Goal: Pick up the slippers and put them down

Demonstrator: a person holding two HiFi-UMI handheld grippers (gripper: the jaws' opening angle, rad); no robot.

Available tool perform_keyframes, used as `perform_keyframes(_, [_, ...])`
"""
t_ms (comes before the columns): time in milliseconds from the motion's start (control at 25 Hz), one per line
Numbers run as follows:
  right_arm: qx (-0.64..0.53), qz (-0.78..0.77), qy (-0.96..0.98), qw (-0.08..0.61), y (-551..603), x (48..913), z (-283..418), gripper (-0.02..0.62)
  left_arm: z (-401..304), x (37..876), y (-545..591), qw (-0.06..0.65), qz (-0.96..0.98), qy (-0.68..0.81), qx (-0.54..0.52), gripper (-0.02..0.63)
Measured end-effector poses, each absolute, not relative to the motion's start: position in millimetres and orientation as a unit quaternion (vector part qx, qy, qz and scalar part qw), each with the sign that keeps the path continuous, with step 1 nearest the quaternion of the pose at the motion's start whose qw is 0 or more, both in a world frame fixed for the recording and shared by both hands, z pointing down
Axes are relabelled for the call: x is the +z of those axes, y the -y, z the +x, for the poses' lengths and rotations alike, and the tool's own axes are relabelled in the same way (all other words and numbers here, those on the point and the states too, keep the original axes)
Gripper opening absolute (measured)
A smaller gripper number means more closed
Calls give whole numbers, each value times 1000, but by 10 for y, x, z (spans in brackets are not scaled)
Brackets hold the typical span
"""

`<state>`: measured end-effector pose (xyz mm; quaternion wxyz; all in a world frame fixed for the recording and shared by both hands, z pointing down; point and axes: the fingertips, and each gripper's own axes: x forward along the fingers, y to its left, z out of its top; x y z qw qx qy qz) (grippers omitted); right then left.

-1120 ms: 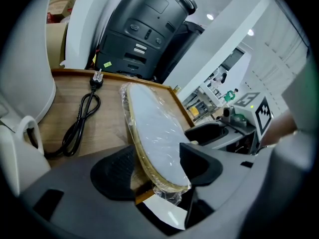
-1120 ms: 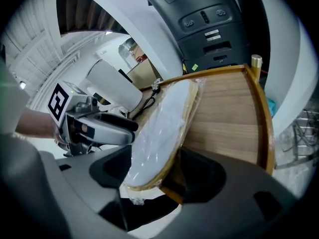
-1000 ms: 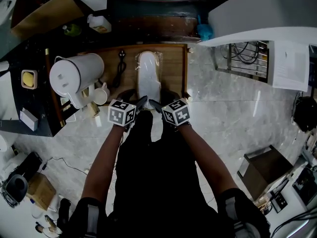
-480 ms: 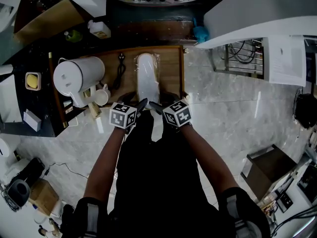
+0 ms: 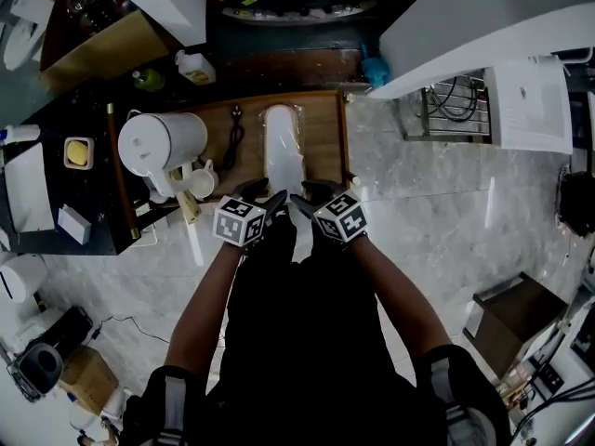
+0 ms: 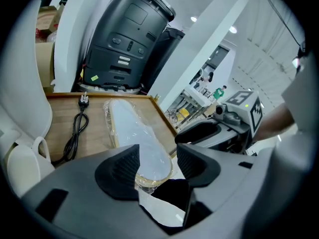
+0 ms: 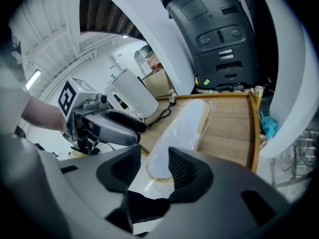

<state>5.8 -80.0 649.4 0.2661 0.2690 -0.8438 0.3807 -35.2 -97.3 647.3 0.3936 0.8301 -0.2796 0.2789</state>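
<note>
Item: slippers. White, tan-edged, sealed in clear film, lying lengthwise on the wooden worktop. I cannot tell how many are in the wrap.

Item: my left gripper, at the near end of the slippers on their left. Its fingers stand apart and grip nothing; the heel end of the slippers shows in the gap at my left gripper.

Item: my right gripper, at the same near end on the slippers' right. Its fingers are likewise parted and empty, with the slippers seen between them at my right gripper.

Item: black cable with plug, just left of the slippers; white jug farther left.

Item: black machine, beyond the far end of the slippers.

Writing: white labels and a yellow sticker on the machine are too small to read. The cubes carry square markers only.

Change: compared with half a second ago, the slippers lie where they lay and both grippers keep their place at the near end — only the whole view has shifted a little.

Hidden: in the head view my grippers cover the heel end of the slippers, and my body hides the floor below it.
</note>
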Motion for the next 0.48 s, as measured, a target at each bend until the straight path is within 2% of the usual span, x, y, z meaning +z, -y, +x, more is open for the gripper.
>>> perform_keyframes(240, [371,268,852,255,695,6323,52,89,-348,6265,796,393,843,250,268,206])
perform_keyframes(360, [372,272,854,242,642,6208,47,42,-352,6137,719,384,851,243,262,151])
perform_keyframes(480, [372,277,854,236,577,6123,36,24,-377,6012,668,376,856,249,253,105])
